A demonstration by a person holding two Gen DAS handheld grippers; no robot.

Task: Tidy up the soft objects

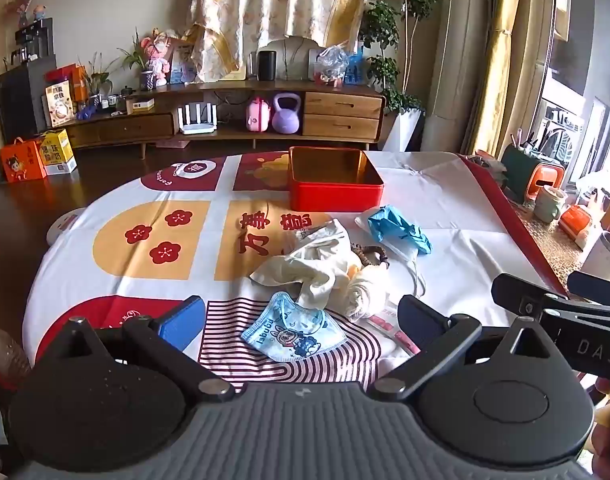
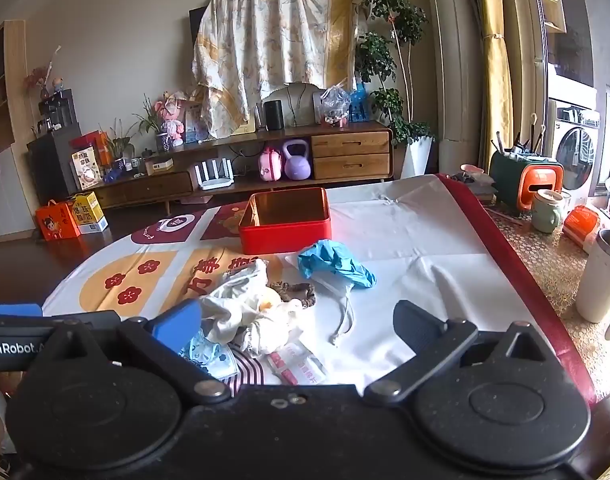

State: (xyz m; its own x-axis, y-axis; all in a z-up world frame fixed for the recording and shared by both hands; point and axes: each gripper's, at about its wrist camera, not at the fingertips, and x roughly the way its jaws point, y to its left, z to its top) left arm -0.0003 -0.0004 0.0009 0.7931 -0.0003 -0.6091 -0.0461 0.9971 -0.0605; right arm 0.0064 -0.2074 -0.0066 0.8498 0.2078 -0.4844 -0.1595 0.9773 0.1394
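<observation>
A pile of soft things lies on the printed tablecloth [image 1: 445,208]. It holds a cream cloth [image 1: 317,264], a blue cartoon face mask [image 1: 293,330], a crumpled blue glove [image 1: 397,228], a brown scrunchie [image 1: 371,254] and a white drawstring pouch [image 2: 341,292]. An open red tin box [image 1: 335,178] stands behind them, empty. My left gripper [image 1: 301,316] is open and hovers just above the mask. My right gripper [image 2: 299,322] is open, low over the cream cloth [image 2: 241,304] and a pink-printed packet [image 2: 297,366]. The red tin [image 2: 285,220] also shows in the right wrist view.
A white mug [image 2: 597,276], a green cup [image 2: 547,210] and an orange-green holder [image 2: 525,184] stand on the lace-covered side to the right of the red table edge. A wooden TV cabinet [image 1: 233,116] lines the far wall. Gift boxes [image 1: 37,156] sit on the floor at left.
</observation>
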